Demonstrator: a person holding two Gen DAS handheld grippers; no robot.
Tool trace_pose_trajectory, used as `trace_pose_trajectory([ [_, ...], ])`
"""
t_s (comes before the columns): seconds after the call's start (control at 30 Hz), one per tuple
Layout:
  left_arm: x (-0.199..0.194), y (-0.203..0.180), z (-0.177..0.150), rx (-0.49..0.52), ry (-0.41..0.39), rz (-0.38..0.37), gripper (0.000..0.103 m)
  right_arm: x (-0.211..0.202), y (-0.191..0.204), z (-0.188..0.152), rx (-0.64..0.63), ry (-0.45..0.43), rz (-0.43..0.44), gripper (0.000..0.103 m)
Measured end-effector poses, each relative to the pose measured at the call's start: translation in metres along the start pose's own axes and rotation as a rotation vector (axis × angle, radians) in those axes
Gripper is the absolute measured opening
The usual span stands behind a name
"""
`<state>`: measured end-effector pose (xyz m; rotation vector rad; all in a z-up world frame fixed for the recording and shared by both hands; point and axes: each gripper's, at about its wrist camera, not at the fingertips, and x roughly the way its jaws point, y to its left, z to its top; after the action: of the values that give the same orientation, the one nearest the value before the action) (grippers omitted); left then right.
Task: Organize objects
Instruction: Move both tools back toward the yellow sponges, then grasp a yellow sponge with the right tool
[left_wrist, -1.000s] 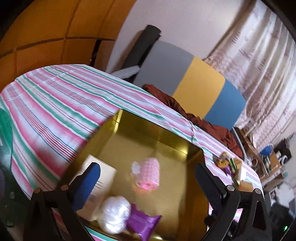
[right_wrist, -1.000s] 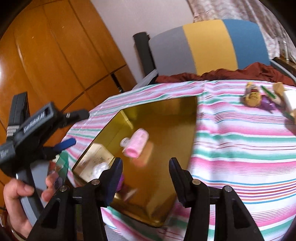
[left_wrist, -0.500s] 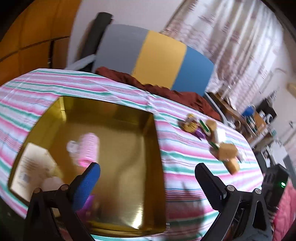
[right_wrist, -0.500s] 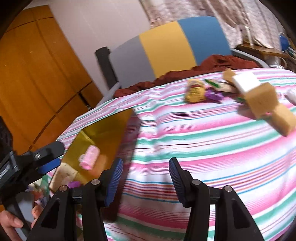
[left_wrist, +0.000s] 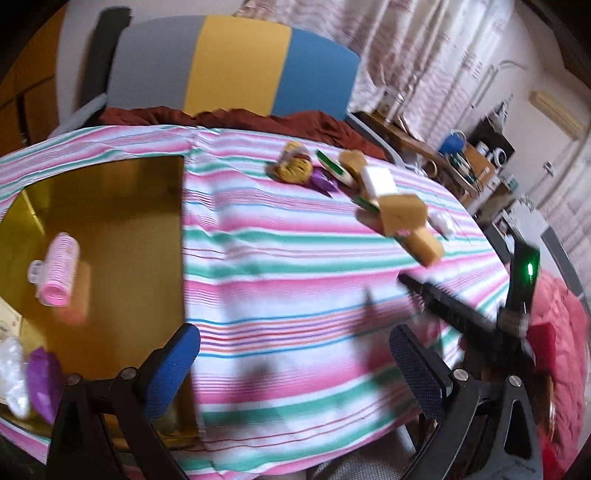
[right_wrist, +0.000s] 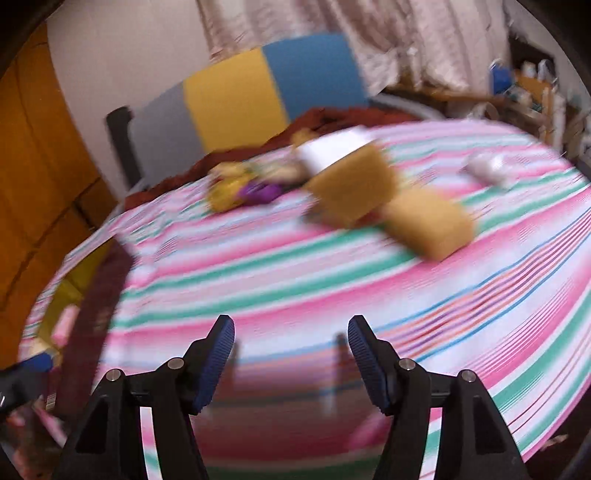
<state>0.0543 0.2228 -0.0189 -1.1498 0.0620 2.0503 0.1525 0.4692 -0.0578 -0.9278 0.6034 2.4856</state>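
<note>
Transit between picks seems to be the step in hand: both claws hang over bare striped cloth (left_wrist: 295, 280), between the gold tray (left_wrist: 110, 206) at the left and the loose pile at the far right. The left gripper (left_wrist: 295, 354) stands spread wide with nothing between its pads. The right gripper (right_wrist: 290, 350) is also spread and empty, its jaws having just been opening. In the tray lie a pink hair roller (left_wrist: 59, 269), a purple packet (left_wrist: 44, 373) and a white bundle (left_wrist: 11, 369), so part of the sorting looks done. Still out on the cloth are two tan sponge blocks; the nearer block (right_wrist: 428, 225) probably comes next. Its long axis runs from far left to near right, one end facing the right claw. The next move calls for reaching farther, turning the jaws across its short width, then closing.
</note>
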Motion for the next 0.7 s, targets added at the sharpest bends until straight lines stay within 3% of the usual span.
trace_pose_trajectory([
  [0.17,0.009,-0.016,-0.004,0.037,0.032,-0.019,0.103,0.011,-0.050,0.044,-0.026,-0.046,-0.112,0.078],
  [0.4,0.011,-0.022,-0.003,0.041,0.035,-0.027,0.103,0.047,-0.069,0.071,-0.187,0.026,-0.157,0.080],
  [0.7,0.029,-0.029,0.000,0.040,0.064,-0.015,0.103,0.061,-0.077,0.060,-0.155,0.030,-0.163,0.063],
])
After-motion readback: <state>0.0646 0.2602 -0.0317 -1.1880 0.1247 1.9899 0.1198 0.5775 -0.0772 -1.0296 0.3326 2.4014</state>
